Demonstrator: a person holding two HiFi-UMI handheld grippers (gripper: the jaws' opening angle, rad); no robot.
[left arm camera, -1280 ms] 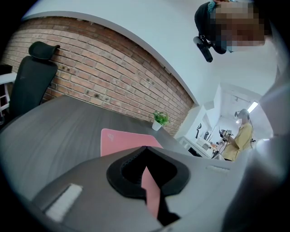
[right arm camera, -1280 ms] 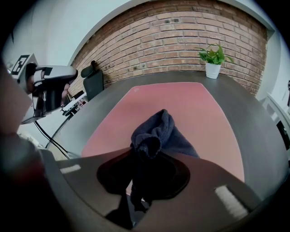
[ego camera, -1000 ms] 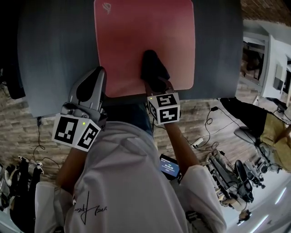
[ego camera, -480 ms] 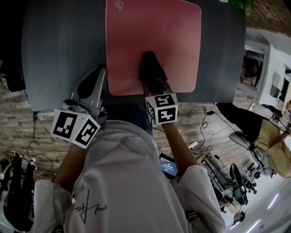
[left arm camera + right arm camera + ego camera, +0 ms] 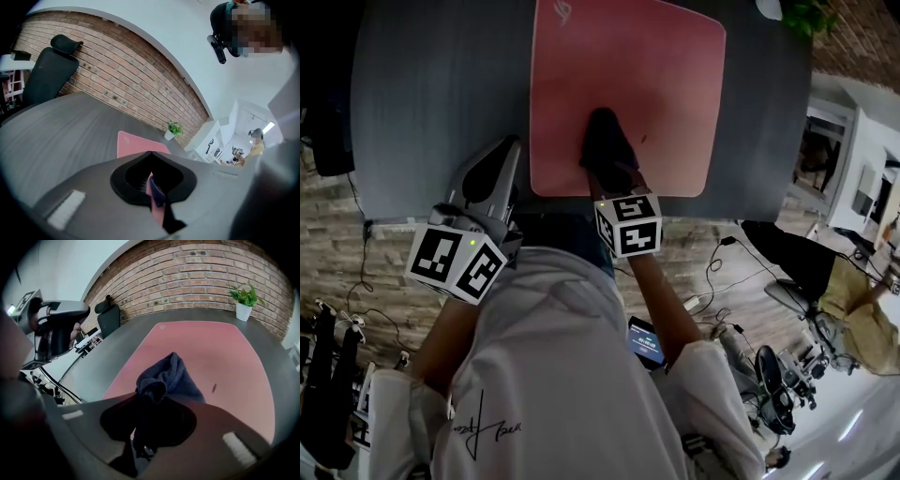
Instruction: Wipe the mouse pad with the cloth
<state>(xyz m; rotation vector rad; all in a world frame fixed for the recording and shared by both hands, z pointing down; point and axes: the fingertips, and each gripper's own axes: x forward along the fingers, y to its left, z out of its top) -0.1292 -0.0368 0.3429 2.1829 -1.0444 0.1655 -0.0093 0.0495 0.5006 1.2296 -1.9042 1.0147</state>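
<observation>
Right gripper (image 5: 617, 176): clamped on cloth (image 5: 603, 141);
Cloth: bunched on pad (image 5: 666, 84), near its 6 o'clock edge;
Left gripper (image 5: 502, 155): jaws together, empty; over tabletop (image 5: 431, 94), just beside pad's 7 o'clock corner;
Speck (image 5: 643, 140): dark, on pad at cloth's 3 o'clock

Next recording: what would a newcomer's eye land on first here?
The pink mouse pad on the dark grey desk stands out, with the right gripper shut on a dark blue cloth at the pad's near edge. The left gripper, jaws together, is just left of the pad.
</observation>
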